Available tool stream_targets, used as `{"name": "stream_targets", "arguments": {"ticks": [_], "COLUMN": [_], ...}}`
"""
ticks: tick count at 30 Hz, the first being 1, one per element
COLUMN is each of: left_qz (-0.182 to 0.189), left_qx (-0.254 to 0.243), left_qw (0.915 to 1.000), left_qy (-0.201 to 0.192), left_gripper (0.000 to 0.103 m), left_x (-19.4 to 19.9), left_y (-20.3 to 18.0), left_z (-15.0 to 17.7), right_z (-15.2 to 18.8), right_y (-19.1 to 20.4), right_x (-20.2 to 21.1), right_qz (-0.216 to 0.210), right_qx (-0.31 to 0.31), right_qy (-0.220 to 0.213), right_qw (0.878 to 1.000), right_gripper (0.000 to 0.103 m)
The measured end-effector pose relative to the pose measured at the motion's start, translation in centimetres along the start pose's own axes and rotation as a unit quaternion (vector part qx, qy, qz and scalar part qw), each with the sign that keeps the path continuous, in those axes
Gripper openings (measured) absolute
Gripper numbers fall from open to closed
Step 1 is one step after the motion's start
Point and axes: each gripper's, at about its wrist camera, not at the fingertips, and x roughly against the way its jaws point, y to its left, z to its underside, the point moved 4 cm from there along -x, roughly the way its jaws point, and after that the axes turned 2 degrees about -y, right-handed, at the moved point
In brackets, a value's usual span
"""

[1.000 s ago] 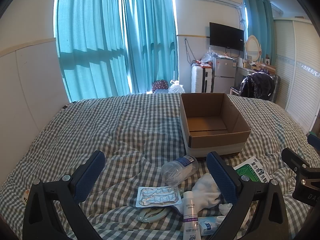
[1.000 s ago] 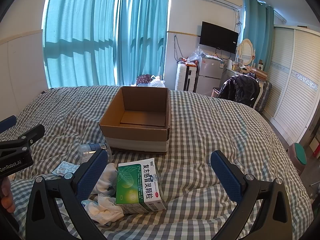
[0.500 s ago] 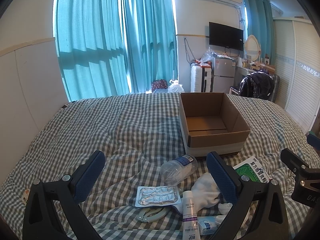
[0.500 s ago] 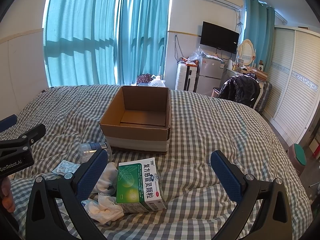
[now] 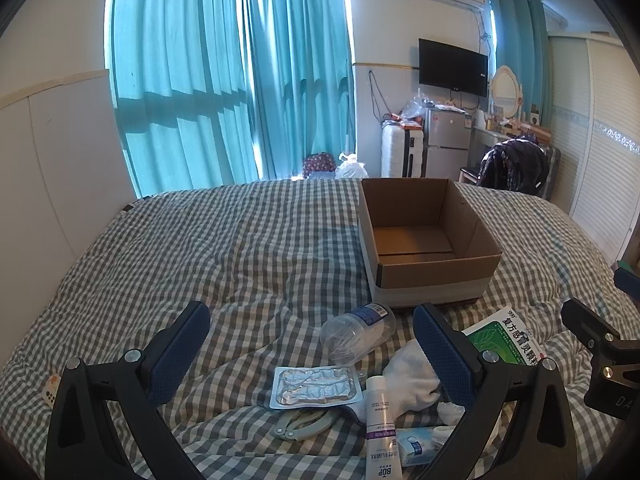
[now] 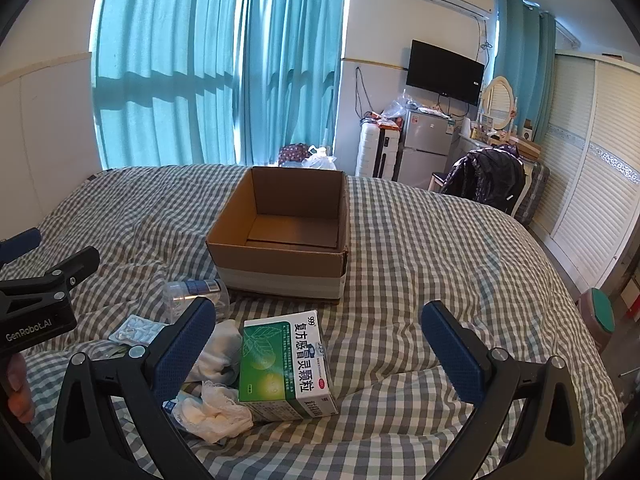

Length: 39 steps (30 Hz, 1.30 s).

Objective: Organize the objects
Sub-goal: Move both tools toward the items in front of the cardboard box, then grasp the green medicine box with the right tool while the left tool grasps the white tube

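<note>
An empty cardboard box (image 5: 428, 236) (image 6: 280, 248) stands open on the checked bed. In front of it lie a clear plastic bottle (image 5: 356, 334) (image 6: 194, 290), a foil blister pack (image 5: 314, 387) (image 6: 136, 328), a white sock (image 5: 408, 376), a white tube (image 5: 380, 432), grey clippers (image 5: 304, 428) and a green medicine box (image 5: 516, 336) (image 6: 282, 364). My left gripper (image 5: 310, 340) hovers open above the bottle and blister pack, holding nothing. My right gripper (image 6: 318, 344) is open over the green medicine box, with crumpled white cloth (image 6: 216, 412) by its left finger.
The checked quilt (image 6: 420, 264) spreads wide to the right and behind the box. Teal curtains (image 5: 224, 80) hang beyond the bed. A fridge (image 6: 424, 148), suitcase, and a chair with a dark jacket (image 6: 488, 184) stand at the far right.
Both grippers have barely moved and stay open. The objects on the bed lie where they were.
</note>
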Motion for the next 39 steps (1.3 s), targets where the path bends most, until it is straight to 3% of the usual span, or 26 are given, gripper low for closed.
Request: {"name": "stream_targets", "arguments": {"ticks": [14, 20, 28, 31, 34, 36, 39], "left_qz": [-0.007, -0.008, 0.027, 0.040, 0.049, 0.063, 0.084], "left_qx": [-0.012, -0.013, -0.048, -0.061, -0.079, -0.082, -0.092], "left_qw": [0.9991, 0.9959, 0.9885, 0.9845, 0.9770, 0.9727, 0.9670], "left_qy": [0.041, 0.089, 0.141, 0.159, 0.192, 0.208, 0.222], "left_gripper": [0.103, 0.103, 0.100, 0.094, 0.080, 0.065, 0.053], "left_x": [-1.6, -3.3, -4.9, -5.4, -6.3, -6.8, -7.0], "left_y": [0.7, 1.3, -1.4, -2.2, -3.0, -3.5, -4.3], "left_z": [1.9, 3.9, 6.5, 7.3, 8.5, 9.1, 9.9], "right_z": [1.5, 3.3, 5.2, 5.6, 5.9, 6.2, 6.7], "right_y": [0.7, 1.0, 2.0, 2.2, 2.6, 2.8, 2.8], "right_x": [-1.1, -3.3, -6.1, -7.0, -7.9, -8.4, -9.4], "right_qz": [-0.021, -0.025, -0.022, -0.025, -0.029, -0.028, -0.025], "right_qx": [0.013, 0.016, 0.035, 0.038, 0.044, 0.046, 0.046], "right_qy": [0.037, 0.086, 0.134, 0.149, 0.161, 0.170, 0.186], "right_qw": [0.999, 0.996, 0.990, 0.988, 0.985, 0.984, 0.981], "right_gripper": [0.103, 0.103, 0.103, 0.103, 0.103, 0.103, 0.103]}}
